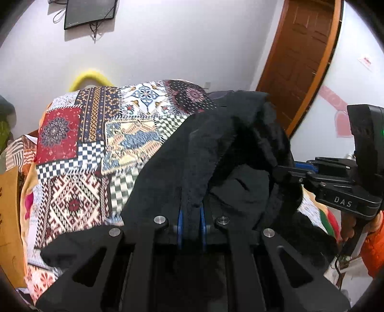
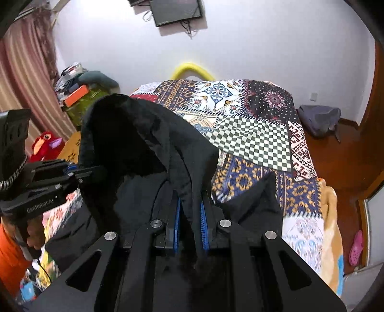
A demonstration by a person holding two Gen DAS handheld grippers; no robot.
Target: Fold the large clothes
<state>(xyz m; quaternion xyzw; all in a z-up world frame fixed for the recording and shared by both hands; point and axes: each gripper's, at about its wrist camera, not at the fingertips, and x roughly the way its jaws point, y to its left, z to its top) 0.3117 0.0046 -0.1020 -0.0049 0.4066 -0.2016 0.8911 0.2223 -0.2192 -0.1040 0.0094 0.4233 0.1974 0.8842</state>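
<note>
Both claws, left claw (image 1: 191, 211) and right claw (image 2: 190, 211), are pinching the bulky black fleece-lined coat (image 1: 216, 148) above the patchwork-covered bed (image 2: 252, 134); thick slippery folds are risking slipping free.

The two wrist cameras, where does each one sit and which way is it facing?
Left wrist: on the left gripper, looking down its fingers at the black fleecy garment it pinches over the patchwork-quilted bed; right gripper at right.
Right wrist: on the right gripper, pinching the same garment; left gripper and orange sleeve at left.
Shared: garment, bed, yellow arch, wall monitor.
</note>
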